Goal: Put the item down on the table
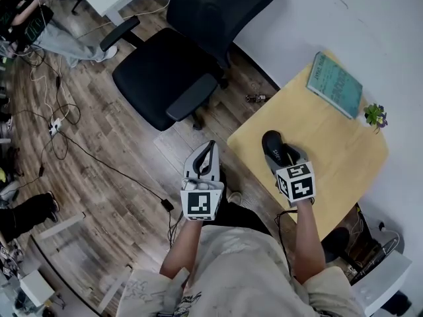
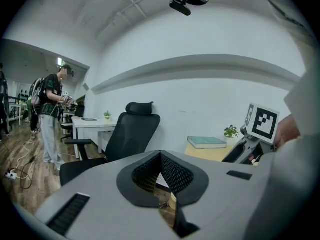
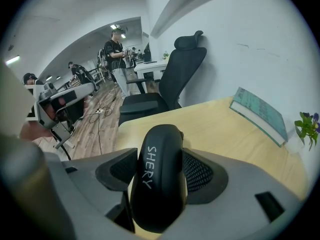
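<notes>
Sides of black item (image 3: 163,141) vanish between right hand-held gripper (image 3: 162,173) pads.

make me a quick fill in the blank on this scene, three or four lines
1. The right gripper is shut on a black item lettered ____.
2. The left gripper, jaws together, holds ____.
3. On the table, near the book, stands a small flowering ____.
4. The office chair beside the table is coloured ____.
Missing words: SHERY; nothing; plant; black.
</notes>
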Demonstrator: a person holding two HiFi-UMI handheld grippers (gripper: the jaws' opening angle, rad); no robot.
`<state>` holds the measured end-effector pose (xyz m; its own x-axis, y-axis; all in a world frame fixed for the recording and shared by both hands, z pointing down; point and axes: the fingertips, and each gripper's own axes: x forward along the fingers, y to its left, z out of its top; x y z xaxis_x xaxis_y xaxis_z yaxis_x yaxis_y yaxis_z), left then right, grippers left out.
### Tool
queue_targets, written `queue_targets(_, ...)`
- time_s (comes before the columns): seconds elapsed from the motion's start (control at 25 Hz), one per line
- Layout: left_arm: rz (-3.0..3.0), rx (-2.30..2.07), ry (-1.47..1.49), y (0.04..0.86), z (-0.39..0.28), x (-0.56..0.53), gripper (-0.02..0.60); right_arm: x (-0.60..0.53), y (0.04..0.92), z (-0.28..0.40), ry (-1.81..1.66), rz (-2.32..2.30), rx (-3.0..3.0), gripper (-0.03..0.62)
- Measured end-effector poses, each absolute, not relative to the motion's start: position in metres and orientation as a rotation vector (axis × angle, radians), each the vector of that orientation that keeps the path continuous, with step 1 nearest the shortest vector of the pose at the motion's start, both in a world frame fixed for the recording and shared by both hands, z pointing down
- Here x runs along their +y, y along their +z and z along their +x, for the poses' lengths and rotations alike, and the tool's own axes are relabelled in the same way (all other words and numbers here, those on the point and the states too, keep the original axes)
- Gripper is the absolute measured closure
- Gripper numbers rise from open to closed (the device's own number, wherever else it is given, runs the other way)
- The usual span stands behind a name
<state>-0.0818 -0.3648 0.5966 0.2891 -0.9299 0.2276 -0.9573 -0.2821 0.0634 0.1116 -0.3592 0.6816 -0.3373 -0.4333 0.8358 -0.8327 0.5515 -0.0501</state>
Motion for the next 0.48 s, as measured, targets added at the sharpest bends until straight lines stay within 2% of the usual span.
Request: queue_targets(0.48,2.396,-1.718,0.201,0.5907,-0.0788,-0.3599,0.575,-0.3550,0.6794,0.1057,0.653,1.044,-1.962,0.267)
